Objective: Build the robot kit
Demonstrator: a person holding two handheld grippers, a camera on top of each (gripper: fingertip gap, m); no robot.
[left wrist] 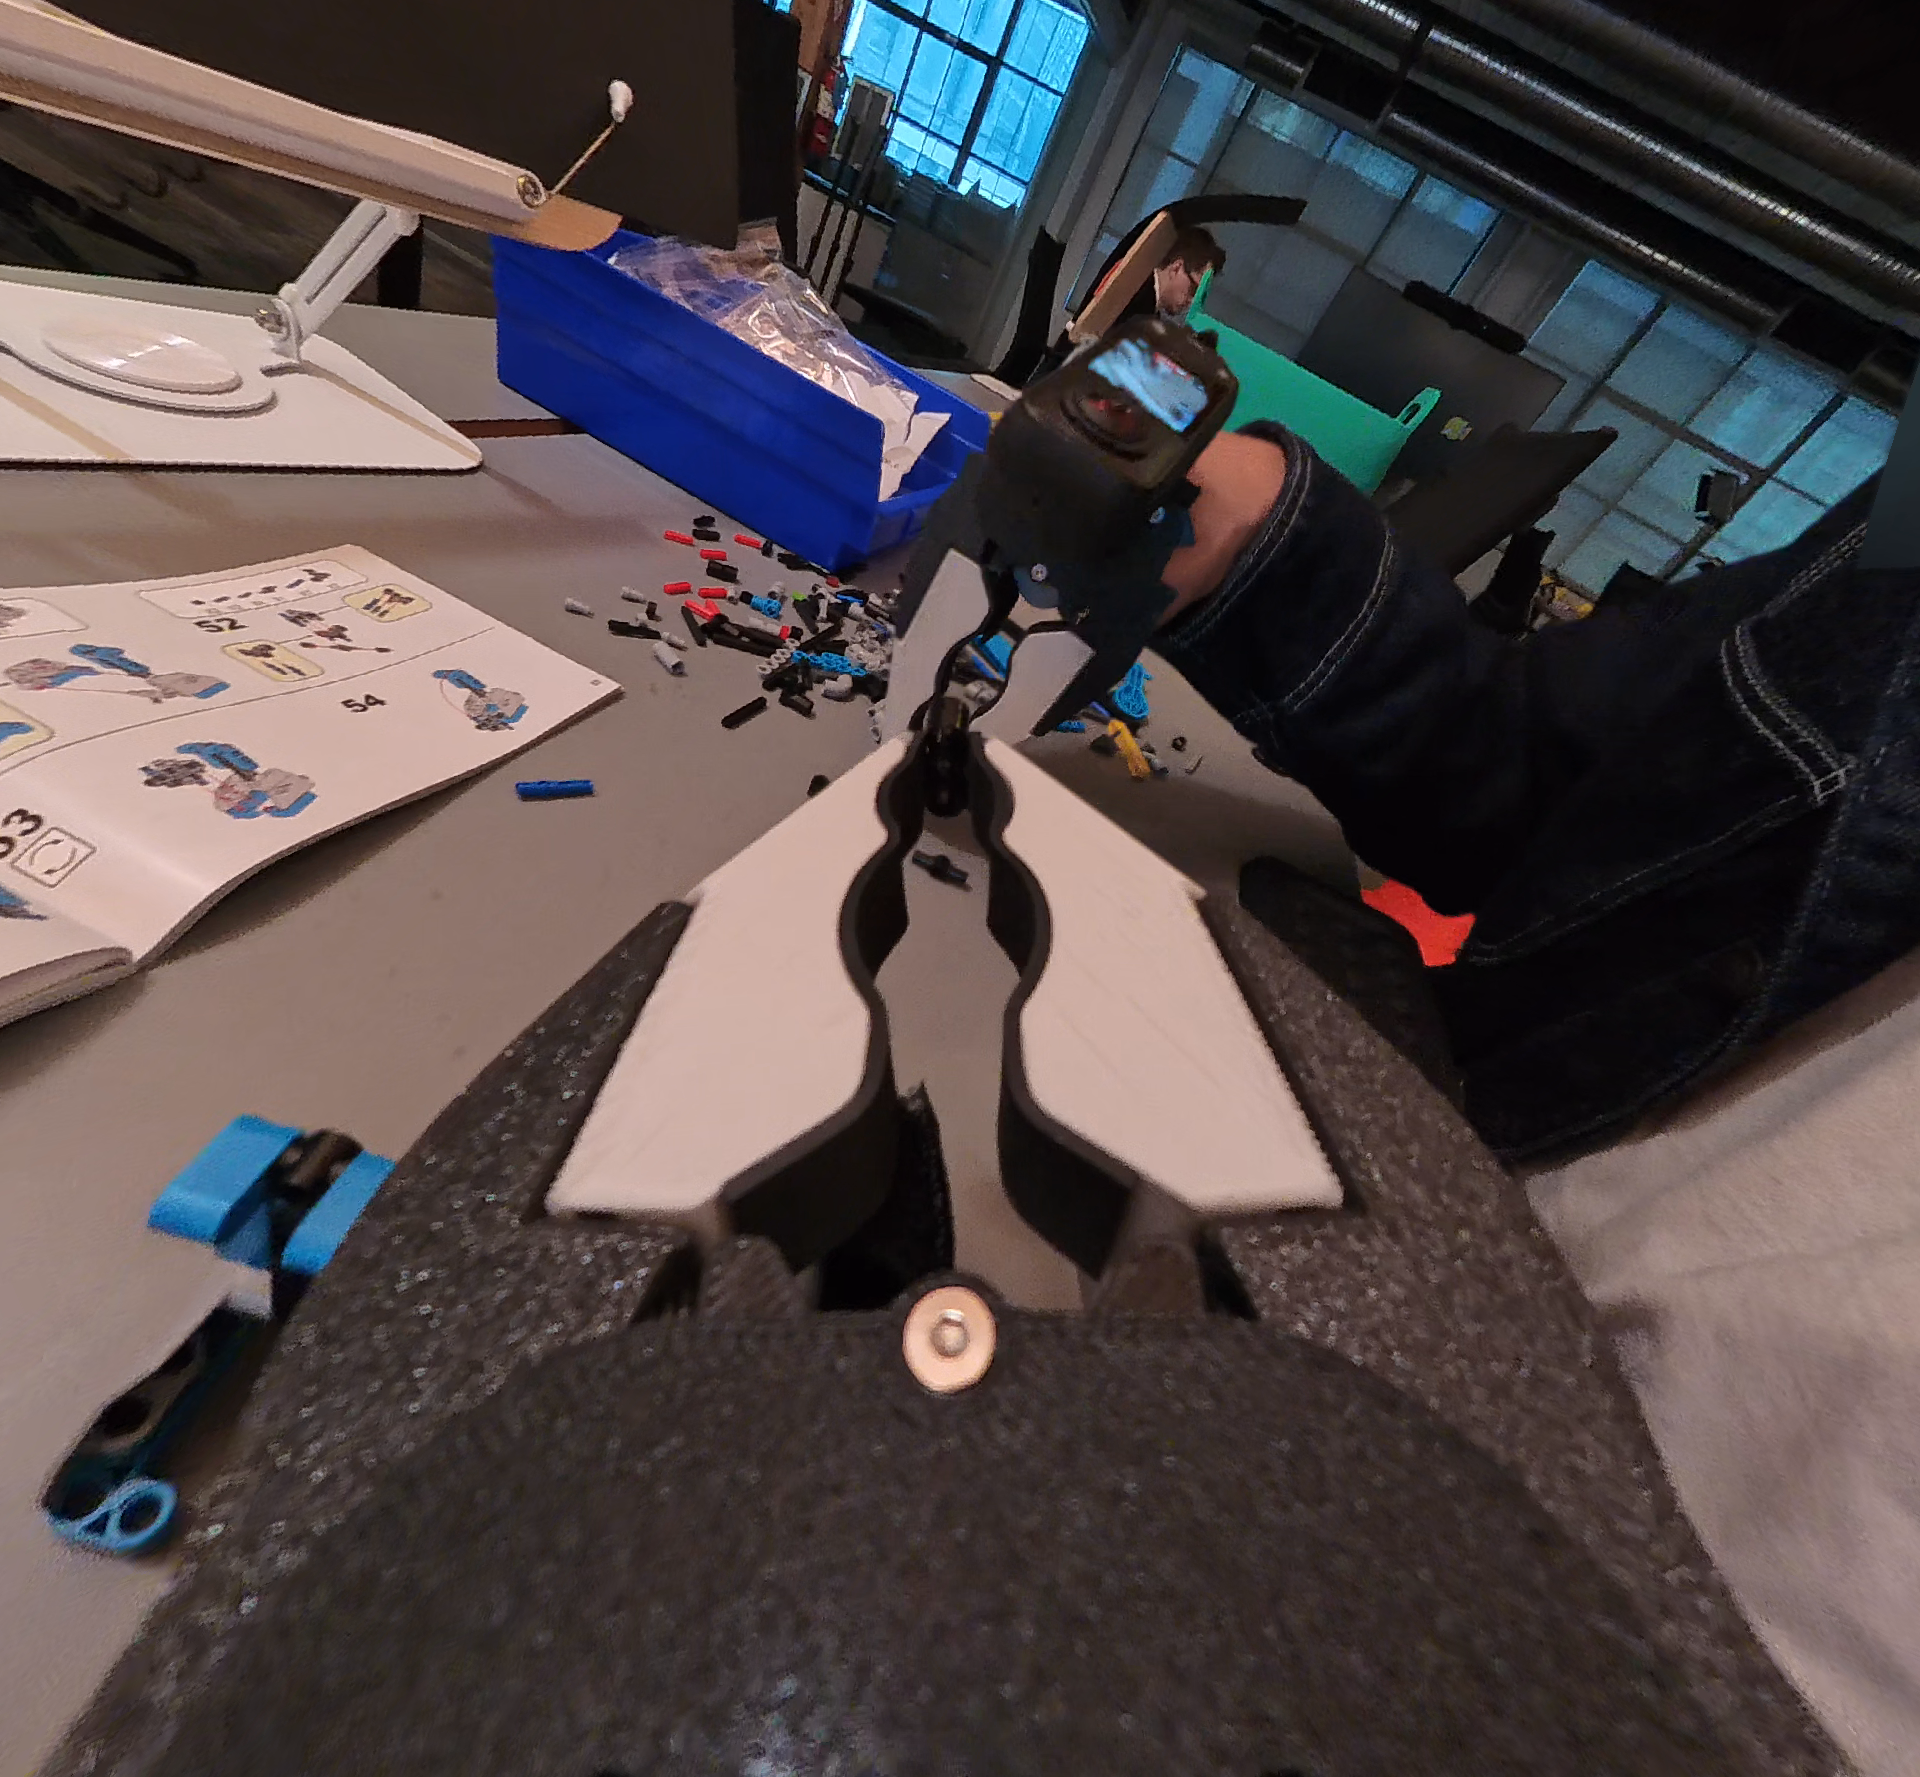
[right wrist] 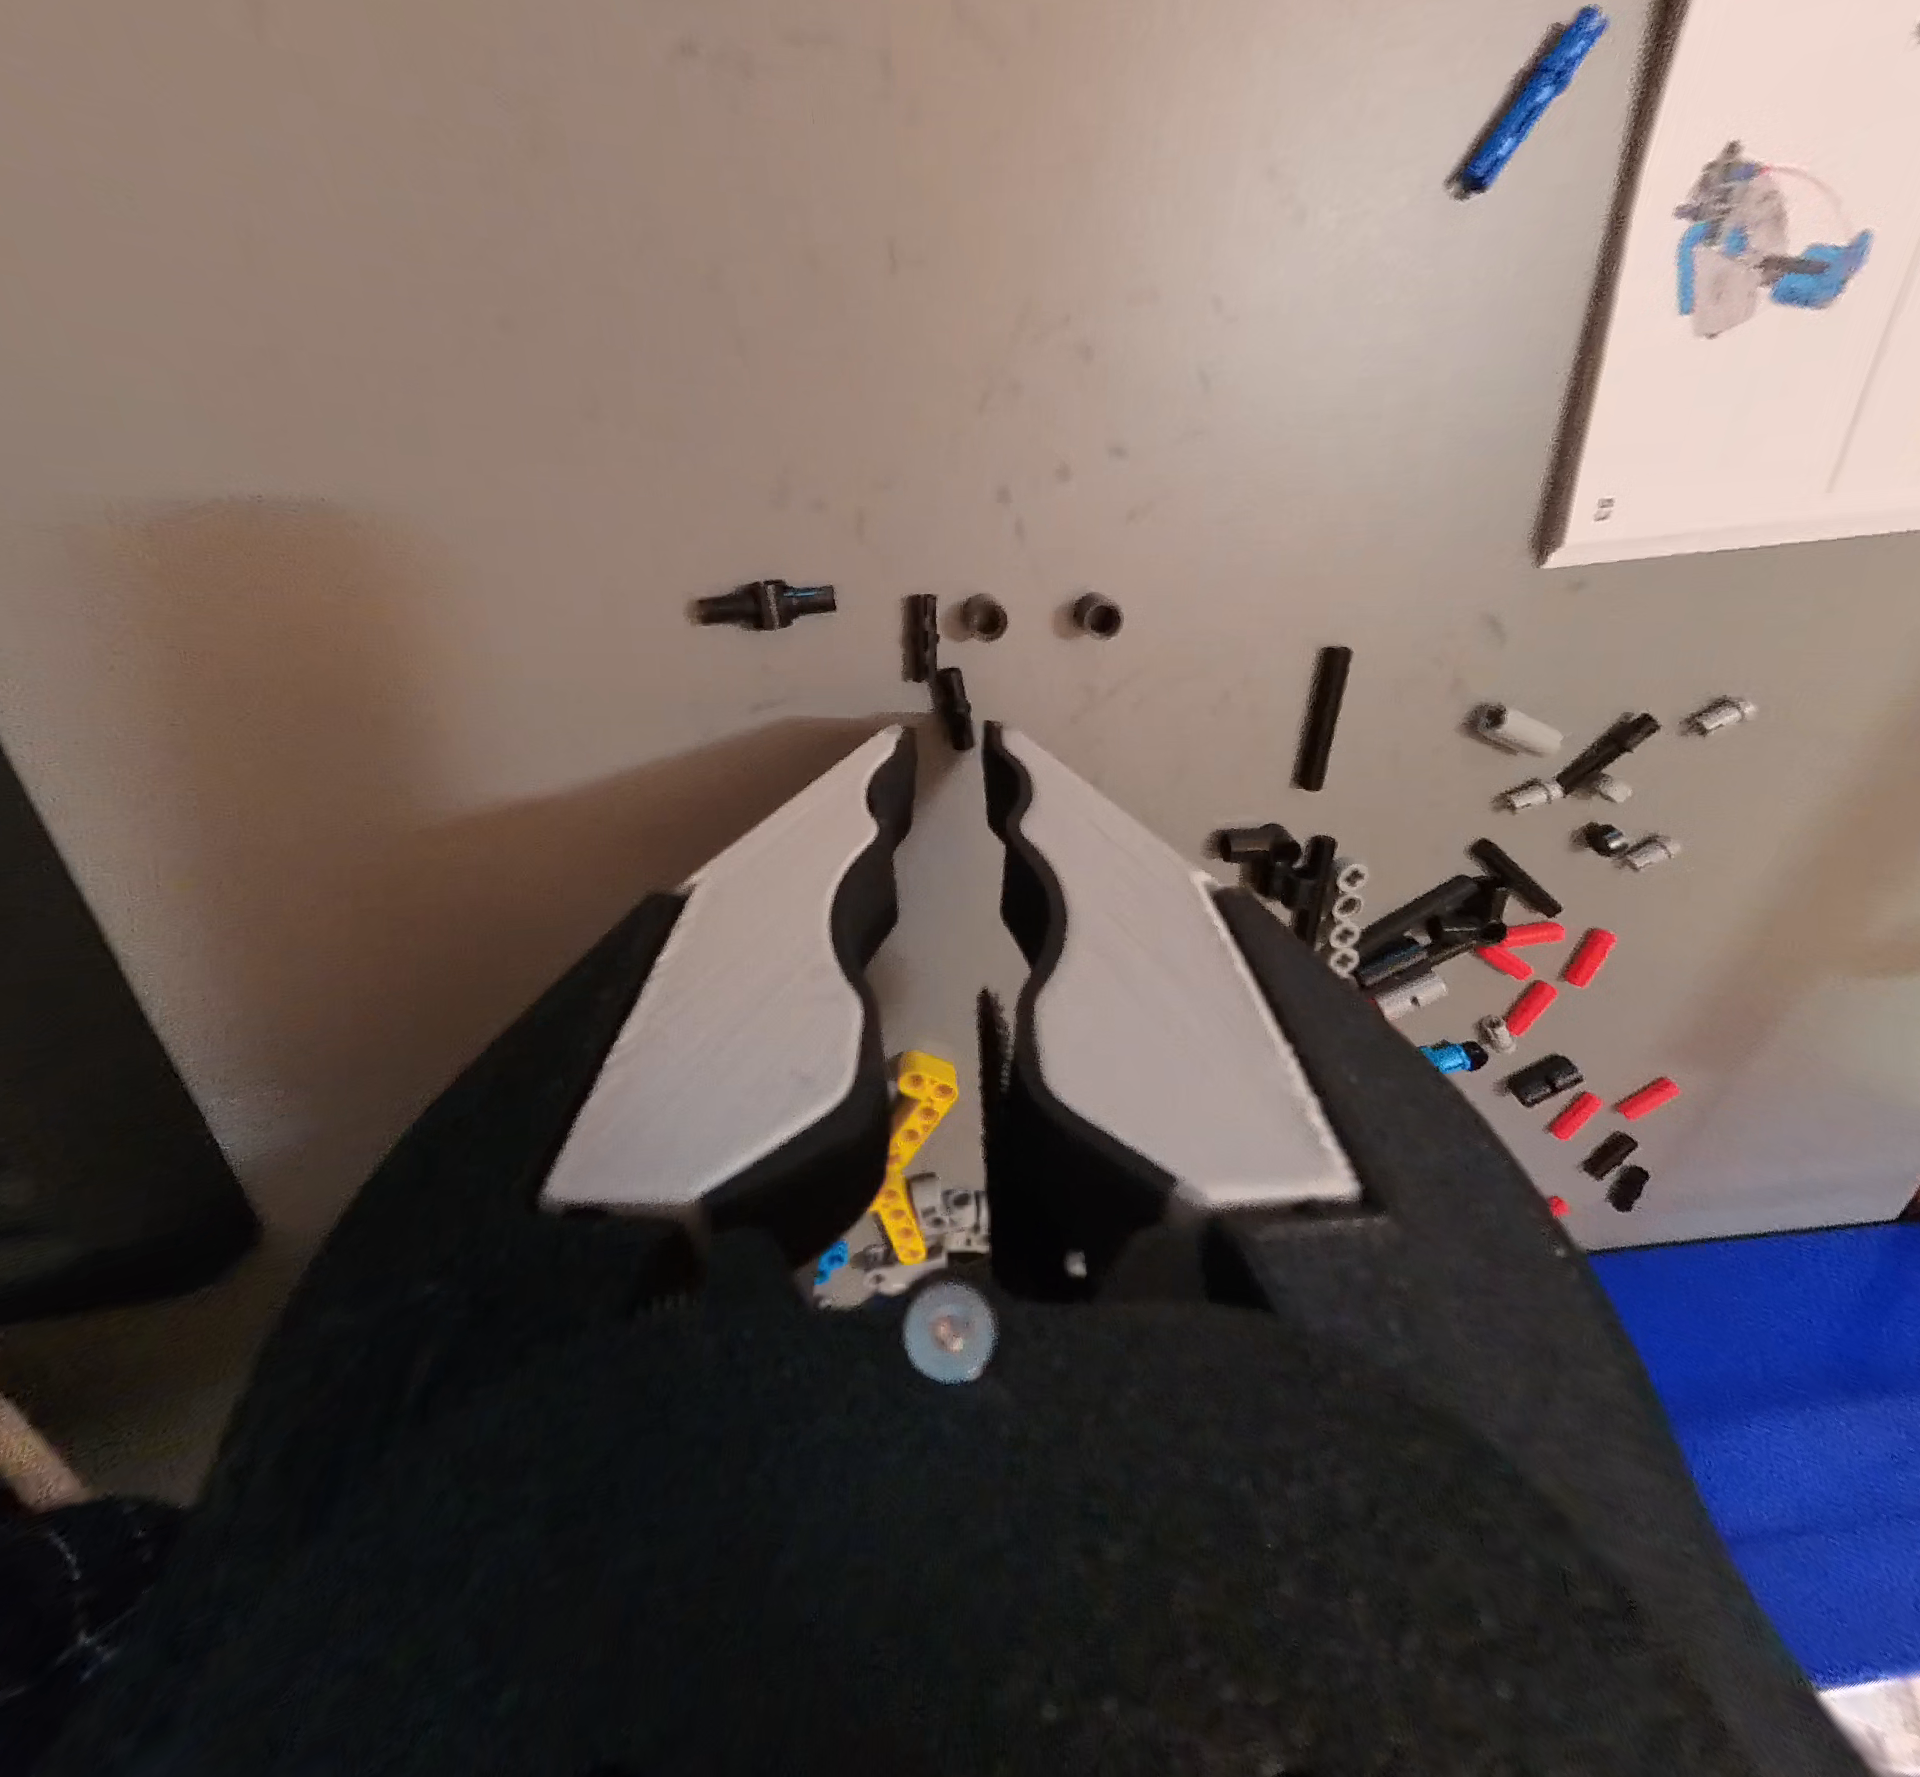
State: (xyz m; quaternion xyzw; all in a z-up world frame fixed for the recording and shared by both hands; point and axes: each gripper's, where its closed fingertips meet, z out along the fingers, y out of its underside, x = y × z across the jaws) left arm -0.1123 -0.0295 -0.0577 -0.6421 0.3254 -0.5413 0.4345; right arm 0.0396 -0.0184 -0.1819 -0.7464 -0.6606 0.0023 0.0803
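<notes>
My left gripper (left wrist: pixel 948 751) hovers low over the grey table (left wrist: pixel 468 948); its jaws stand a narrow gap apart and I see nothing held. Beyond its tips, my right gripper (left wrist: pixel 982 714) points down at the table, held by a hand in a dark denim sleeve (left wrist: pixel 1455 688). In the right wrist view my right gripper (right wrist: pixel 948 740) is slightly open, its tips on either side of the end of a small black pin (right wrist: pixel 954 704) that lies on the table. Another black pin (right wrist: pixel 920 636), two grey bushes (right wrist: pixel 982 615) and a longer black pin (right wrist: pixel 764 605) lie just past it.
A yellow and grey assembly (right wrist: pixel 914 1156) lies under my right gripper. Loose red, black and grey parts (right wrist: pixel 1475 927) are scattered beside a blue bin (left wrist: pixel 675 377). An open instruction booklet (left wrist: pixel 260 709), a blue pin (left wrist: pixel 556 789), a white lamp base (left wrist: pixel 208 418) and a blue-black assembly (left wrist: pixel 239 1208) lie left. Spacing between my two grippers at the tips: around 20 cm.
</notes>
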